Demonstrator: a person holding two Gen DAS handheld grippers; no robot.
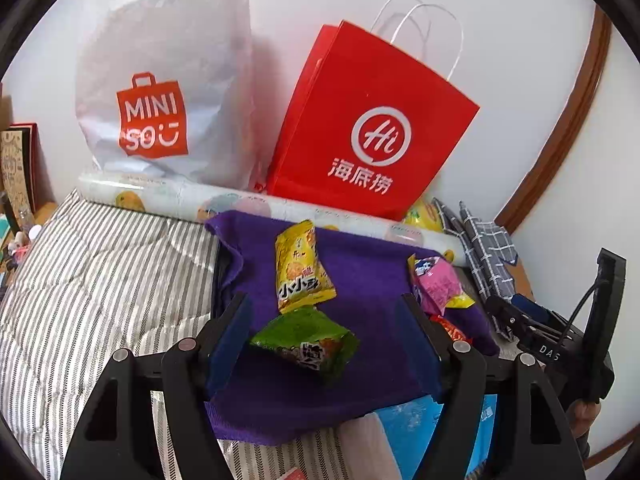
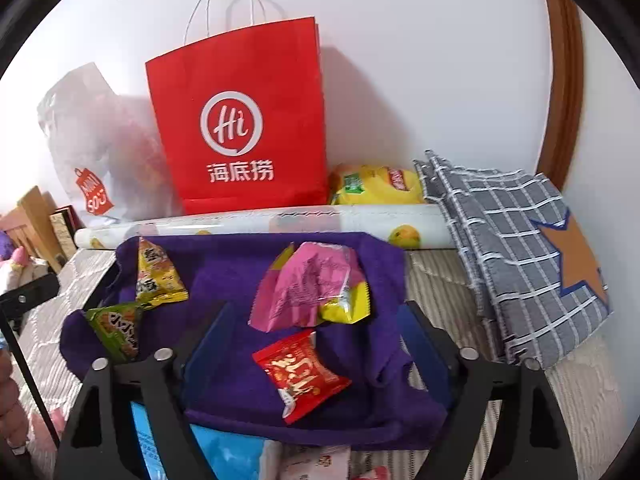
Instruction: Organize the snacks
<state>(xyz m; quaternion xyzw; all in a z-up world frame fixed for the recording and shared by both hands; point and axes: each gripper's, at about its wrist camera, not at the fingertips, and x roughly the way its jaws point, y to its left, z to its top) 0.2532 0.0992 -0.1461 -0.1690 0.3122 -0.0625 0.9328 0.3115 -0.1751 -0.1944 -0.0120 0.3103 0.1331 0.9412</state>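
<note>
Several snack packets lie on a purple cloth point(image 1: 360, 276) point(image 2: 232, 280). A green packet point(image 1: 306, 342) point(image 2: 116, 330) lies between the fingers of my open left gripper point(image 1: 326, 320), with a yellow packet point(image 1: 302, 266) point(image 2: 158, 276) just beyond it. My right gripper point(image 2: 316, 332) is open around a red packet point(image 2: 300, 372) point(image 1: 450, 326); a pink packet point(image 2: 306, 284) point(image 1: 438, 280) and a small yellow packet point(image 2: 346, 304) lie just beyond. The right gripper also shows in the left wrist view point(image 1: 532, 320).
A red paper bag point(image 1: 372, 120) point(image 2: 240, 120) and a white plastic bag point(image 1: 164, 76) point(image 2: 96, 140) stand against the wall behind a rolled sheet point(image 1: 168, 196) point(image 2: 280, 220). A chip bag point(image 2: 376, 184), a checked cloth point(image 2: 516, 256), a blue pack point(image 1: 412, 428) and striped bedding point(image 1: 100, 280) surround the cloth.
</note>
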